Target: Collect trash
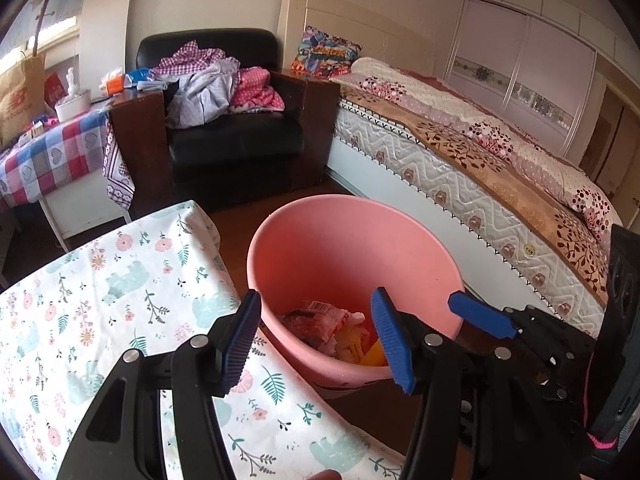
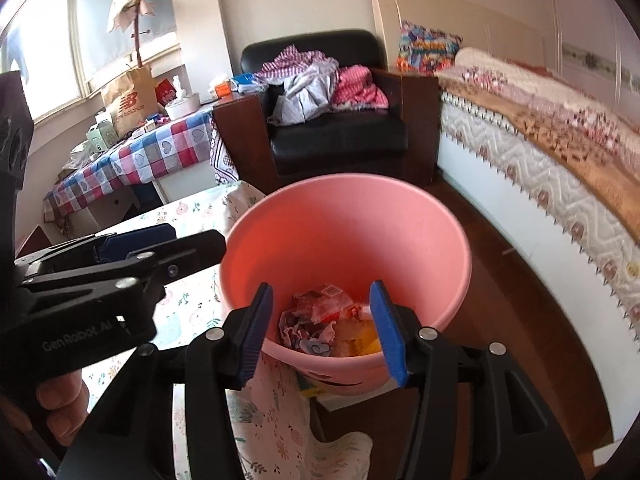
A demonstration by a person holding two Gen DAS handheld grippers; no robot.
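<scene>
A pink bin [image 1: 340, 240] [image 2: 348, 232] stands on the floor against the corner of a table with a floral cloth [image 1: 100, 300] [image 2: 192, 300]. Crumpled wrappers and paper trash [image 1: 324, 320] [image 2: 320, 320] lie at its bottom. My left gripper [image 1: 315, 296] hangs open over the table's edge and the bin's near rim, with nothing between its blue pads. My right gripper [image 2: 321, 286] is open above the bin's mouth, also empty. Each gripper shows in the other's view: the right one's blue finger [image 1: 480, 316] at the bin's right rim, the left one [image 2: 136, 240] over the table, held by a hand [image 2: 60, 400].
A bed [image 1: 480, 160] runs along the right, close to the bin. A black armchair [image 1: 232, 140] piled with clothes stands behind the bin. A table with a checked cloth [image 1: 48, 152] and clutter is at the back left. Wooden floor [image 2: 500, 300] lies between bin and bed.
</scene>
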